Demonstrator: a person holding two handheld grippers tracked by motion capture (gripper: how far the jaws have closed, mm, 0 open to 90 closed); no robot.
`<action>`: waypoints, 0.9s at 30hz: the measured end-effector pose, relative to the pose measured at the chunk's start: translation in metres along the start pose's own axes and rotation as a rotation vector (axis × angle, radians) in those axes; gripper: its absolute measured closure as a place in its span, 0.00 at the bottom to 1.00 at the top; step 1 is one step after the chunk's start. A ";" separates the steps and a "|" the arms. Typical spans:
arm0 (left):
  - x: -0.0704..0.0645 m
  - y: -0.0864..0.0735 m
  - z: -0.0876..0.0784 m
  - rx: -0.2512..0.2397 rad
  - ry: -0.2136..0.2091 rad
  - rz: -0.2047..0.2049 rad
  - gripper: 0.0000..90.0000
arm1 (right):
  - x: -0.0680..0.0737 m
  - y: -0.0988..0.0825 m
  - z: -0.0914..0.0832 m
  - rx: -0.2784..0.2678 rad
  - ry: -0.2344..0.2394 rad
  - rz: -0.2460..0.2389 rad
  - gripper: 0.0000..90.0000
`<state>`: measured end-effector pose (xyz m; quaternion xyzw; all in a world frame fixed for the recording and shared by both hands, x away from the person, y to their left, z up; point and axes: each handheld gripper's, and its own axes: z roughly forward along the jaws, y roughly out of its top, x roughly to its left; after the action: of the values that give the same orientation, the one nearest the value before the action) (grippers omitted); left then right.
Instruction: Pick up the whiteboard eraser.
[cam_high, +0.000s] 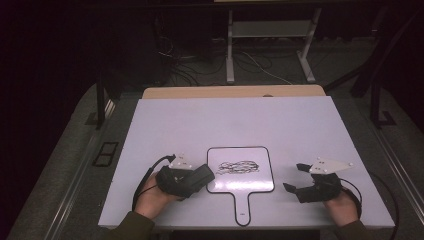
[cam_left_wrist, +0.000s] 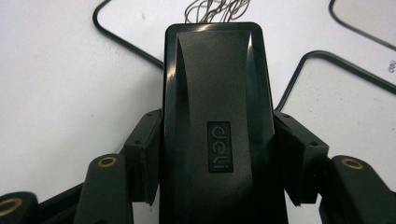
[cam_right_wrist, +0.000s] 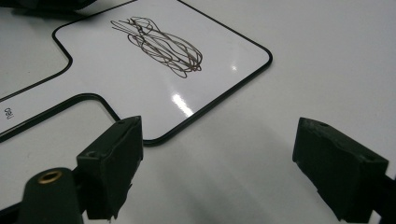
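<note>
From above, the small whiteboard (cam_high: 241, 170) lies flat near the front edge of the white bench (cam_high: 200, 125), handle toward the person, with a dark scribble (cam_high: 238, 167) in its middle. The left gripper (cam_high: 196, 179) sits at the board's left edge, carrying a black eraser (cam_high: 200, 176) whose far end just reaches over the black border. The right gripper (cam_high: 295, 177) rests on the bench to the right of the board, near it but not touching.

In the left gripper view the jaws are clamped on both flanks of the eraser (cam_left_wrist: 217, 121), which bears a "deli" mark and points straight ahead. Its front edge stands just short of the scribble (cam_left_wrist: 215, 10), whose loops peek out beyond it. The board's black border (cam_left_wrist: 126, 44) runs under and beside the eraser.

In the right gripper view the jaws stand wide apart with nothing between them, hovering low over bare bench beside the board's corner (cam_right_wrist: 261, 56). The scribble (cam_right_wrist: 159, 44) is whole, not yet smeared.

My reading: the wiping is about to start, eraser gripped and lined up, no stroke made yet. Next move calls for pressing the eraser's pad flat on the board and sweeping it forward across the marks. The board looks light and slick, so the free right gripper may need to pin its edge or handle so it does not slide.
</note>
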<state>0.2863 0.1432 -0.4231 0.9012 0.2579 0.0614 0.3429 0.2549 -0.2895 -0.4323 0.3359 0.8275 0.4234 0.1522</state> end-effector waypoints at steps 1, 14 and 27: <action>0.000 0.000 -0.001 -0.004 0.000 -0.004 0.44 | 0.000 0.000 0.000 0.000 0.000 0.000 0.17; 0.009 0.003 -0.009 -0.064 -0.031 -0.037 0.44 | 0.000 0.000 0.000 -0.002 -0.001 -0.002 0.17; 0.011 0.014 -0.015 -0.099 -0.020 -0.036 0.44 | 0.000 0.000 0.000 0.000 -0.001 0.001 0.17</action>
<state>0.2970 0.1485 -0.4035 0.8789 0.2674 0.0590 0.3906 0.2551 -0.2896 -0.4328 0.3364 0.8272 0.4234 0.1525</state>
